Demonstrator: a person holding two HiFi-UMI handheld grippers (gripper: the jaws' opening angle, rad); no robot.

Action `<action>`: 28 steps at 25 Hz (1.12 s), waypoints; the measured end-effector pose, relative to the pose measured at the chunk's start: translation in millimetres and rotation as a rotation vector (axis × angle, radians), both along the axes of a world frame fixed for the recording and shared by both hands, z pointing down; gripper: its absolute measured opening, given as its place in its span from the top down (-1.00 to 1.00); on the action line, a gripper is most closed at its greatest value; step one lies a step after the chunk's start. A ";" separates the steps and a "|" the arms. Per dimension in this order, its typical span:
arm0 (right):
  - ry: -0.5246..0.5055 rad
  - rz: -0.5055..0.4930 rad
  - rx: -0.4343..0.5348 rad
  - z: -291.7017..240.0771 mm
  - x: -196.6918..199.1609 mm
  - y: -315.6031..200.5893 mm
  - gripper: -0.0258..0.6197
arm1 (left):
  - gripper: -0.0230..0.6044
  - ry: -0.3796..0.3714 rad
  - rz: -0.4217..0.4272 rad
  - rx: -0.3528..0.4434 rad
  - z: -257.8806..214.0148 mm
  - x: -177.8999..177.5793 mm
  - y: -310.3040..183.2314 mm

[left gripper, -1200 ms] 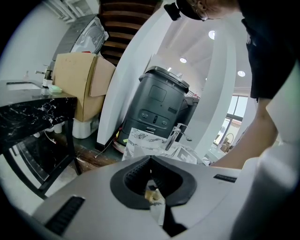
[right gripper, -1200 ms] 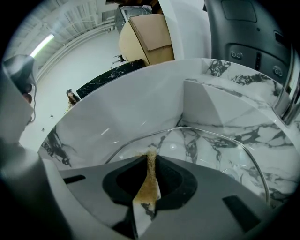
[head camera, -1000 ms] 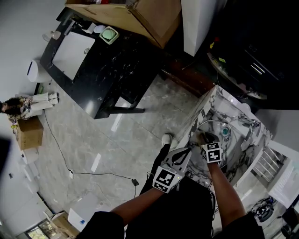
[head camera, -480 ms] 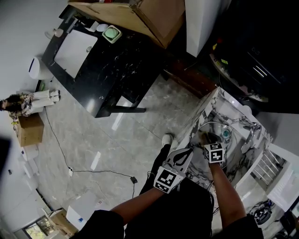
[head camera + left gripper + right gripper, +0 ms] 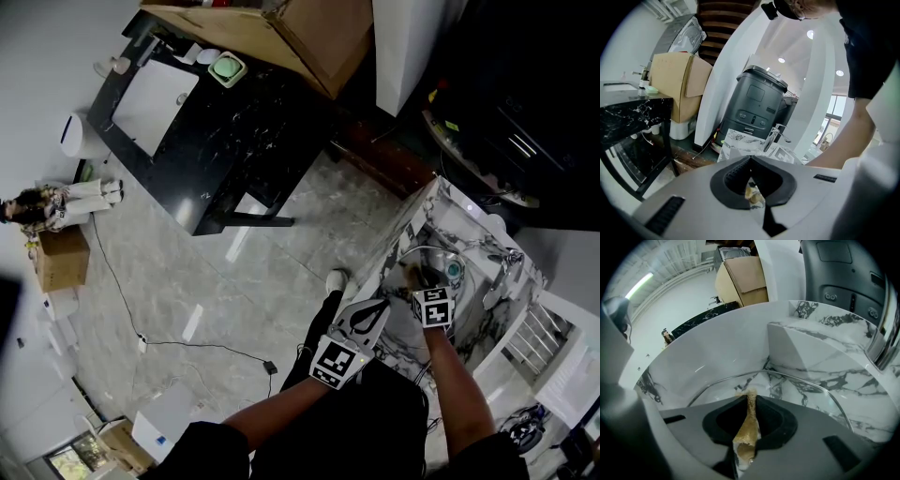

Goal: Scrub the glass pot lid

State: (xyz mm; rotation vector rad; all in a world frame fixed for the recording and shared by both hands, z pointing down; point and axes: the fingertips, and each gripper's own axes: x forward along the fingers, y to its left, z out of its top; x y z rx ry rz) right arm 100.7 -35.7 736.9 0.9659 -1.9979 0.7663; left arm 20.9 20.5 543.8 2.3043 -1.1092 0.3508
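The glass pot lid (image 5: 439, 251) lies in the marble sink (image 5: 487, 239); its rim (image 5: 806, 383) arcs across the basin in the right gripper view. My right gripper (image 5: 418, 285) reaches down into the sink over the lid. Its jaws (image 5: 751, 397) are shut on a yellow-brown scrubbing pad (image 5: 746, 427) that sticks out toward the glass. My left gripper (image 5: 379, 306) hovers at the sink's near edge, outside the basin, jaws (image 5: 751, 159) shut at the tips. A small yellowish scrap (image 5: 753, 194) shows in the hollow behind them; I cannot tell if it is held.
A chrome faucet (image 5: 774, 136) stands at the sink's far side, with a dark grey appliance (image 5: 759, 105) behind. A black marble table (image 5: 234, 122) and a cardboard box (image 5: 281, 28) stand across the floor. A cable (image 5: 187, 349) runs over the tiles.
My right gripper has shifted slightly to the right over the lid with the pad. The left gripper has hardly moved.
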 end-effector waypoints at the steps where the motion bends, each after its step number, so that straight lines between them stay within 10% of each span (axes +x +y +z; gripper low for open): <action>1: 0.002 0.004 0.000 0.1 1.9 -0.8 0.73 | 0.88 -0.001 -0.001 -0.001 -0.4 0.4 0.3; 28: 0.047 0.133 0.026 5.8 54.2 -10.0 0.73 | 0.88 -0.018 -0.010 0.017 -5.8 8.4 9.3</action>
